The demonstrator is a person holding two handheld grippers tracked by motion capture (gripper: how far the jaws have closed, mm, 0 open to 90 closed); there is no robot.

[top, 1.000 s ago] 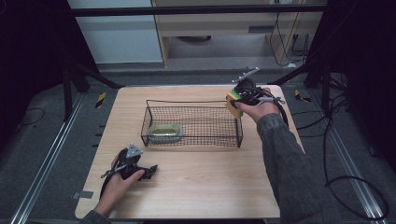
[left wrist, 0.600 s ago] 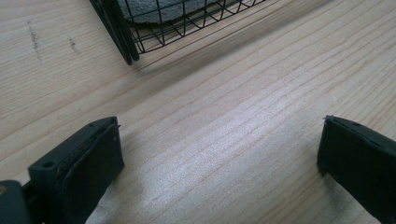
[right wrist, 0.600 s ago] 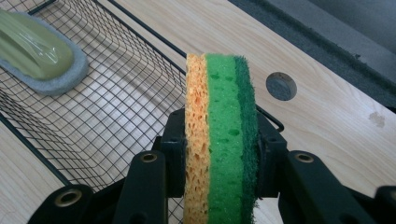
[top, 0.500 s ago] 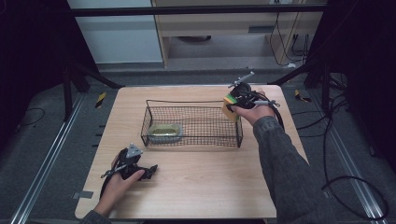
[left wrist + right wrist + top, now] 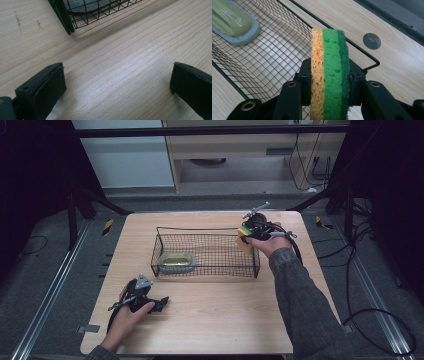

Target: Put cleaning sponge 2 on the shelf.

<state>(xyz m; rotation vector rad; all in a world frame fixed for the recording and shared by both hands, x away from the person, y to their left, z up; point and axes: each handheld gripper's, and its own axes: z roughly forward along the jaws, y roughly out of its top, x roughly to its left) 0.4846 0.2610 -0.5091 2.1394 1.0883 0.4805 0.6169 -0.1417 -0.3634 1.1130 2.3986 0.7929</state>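
Right tool (image 5: 329, 82) clamped on a sponge (image 5: 330, 72), one jaw pressed to the orange face, the other to the dark green scouring face, bright green layer sandwiched between. Sponge held on edge, upright, raised above the right end of the wire basket (image 5: 205, 251), over its rim at the far right corner. Seen from the high view: right tool (image 5: 252, 231) gripped in a hand with the forearm in a grey sleeve (image 5: 300, 305) stretched forward from the near edge of the tabletop (image 5: 220, 320), wrist bent inward toward the basket, sponge (image 5: 245, 240) pointing at the basket's right wall. Cable trailing from that tool off past the basket's right side.

Inside the basket, toward its left end: a grey-rimmed, pale green oval item (image 5: 176, 262), lying flat on the mesh floor, well apart from the sponge. Same item (image 5: 233, 23) at the upper left in the right gripper view, beyond the mesh.

Left tool (image 5: 150, 302) resting low on the tabletop, near the basket's near left corner but apart from it, held in a hand (image 5: 127, 312) with the forearm coming in from the near edge. Jaws spread wide, nothing between them, bare wood grain in the gap in the left gripper view (image 5: 117, 82); basket corner (image 5: 65, 20) just ahead of the jaws.

A round grey plug (image 5: 372, 41) set in the tabletop, beyond the basket's far right corner.
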